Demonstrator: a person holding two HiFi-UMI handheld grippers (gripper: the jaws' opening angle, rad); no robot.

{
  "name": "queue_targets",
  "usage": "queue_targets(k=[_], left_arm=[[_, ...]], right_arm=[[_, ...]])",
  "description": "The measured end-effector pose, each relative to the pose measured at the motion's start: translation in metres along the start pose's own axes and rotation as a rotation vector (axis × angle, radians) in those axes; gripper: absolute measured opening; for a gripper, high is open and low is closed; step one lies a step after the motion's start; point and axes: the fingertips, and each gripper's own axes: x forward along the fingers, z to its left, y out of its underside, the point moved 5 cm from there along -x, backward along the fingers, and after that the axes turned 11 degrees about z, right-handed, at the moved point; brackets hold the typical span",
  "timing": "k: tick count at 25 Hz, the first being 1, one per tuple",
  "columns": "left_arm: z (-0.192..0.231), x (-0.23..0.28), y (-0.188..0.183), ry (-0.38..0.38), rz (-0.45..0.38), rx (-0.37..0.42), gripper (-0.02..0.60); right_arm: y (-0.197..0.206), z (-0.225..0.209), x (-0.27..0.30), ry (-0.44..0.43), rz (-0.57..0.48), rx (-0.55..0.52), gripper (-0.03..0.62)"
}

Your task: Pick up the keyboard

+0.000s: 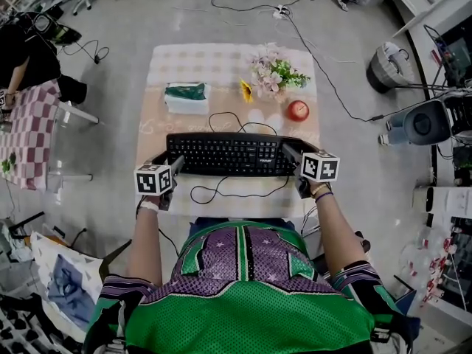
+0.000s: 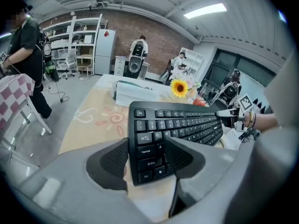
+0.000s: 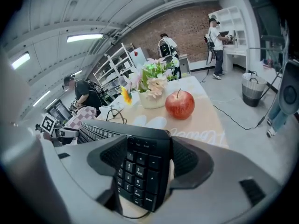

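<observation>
Now the keyboard [image 1: 230, 154] sits at the table's [image 1: 221, 57] near edge, seemingly just clear of it. My left gripper [image 2: 146, 141] is clamped on its left end, and my right gripper [image 3: 148, 141] on the number-pad end. I should raise both ends evenly, watching the trailing cable [image 1: 251, 195].

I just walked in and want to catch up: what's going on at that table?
A person is picking up the black keyboard with two handheld grippers. The left gripper is clamped on its left end and the right gripper on the number-pad end. The keyboard looks held just above the table, with its cable trailing on the near side. An apple and some flowers sit behind it.
</observation>
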Motion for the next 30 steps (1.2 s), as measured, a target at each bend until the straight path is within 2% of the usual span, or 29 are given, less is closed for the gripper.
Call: queue_targets(k=[13,22,30], left_arm=[[-0.010,-0.057,-0.063,-0.009,-0.154,0.085,0.242],[-0.021,-0.099,-0.090,-0.031,-0.235,0.139,0.241],[-0.040,-0.147,-0.119,-0.049,-0.341,0.192,0.241]], right_arm=[[-0.049,0.027,-0.053,0.017,-0.176,-0.044,0.279],[-0.071,0.048,-0.091,0.023,-0.260,-0.074,0.281],[-0.092,0.067,-0.136,0.026,-0.366,-0.110,0.282]])
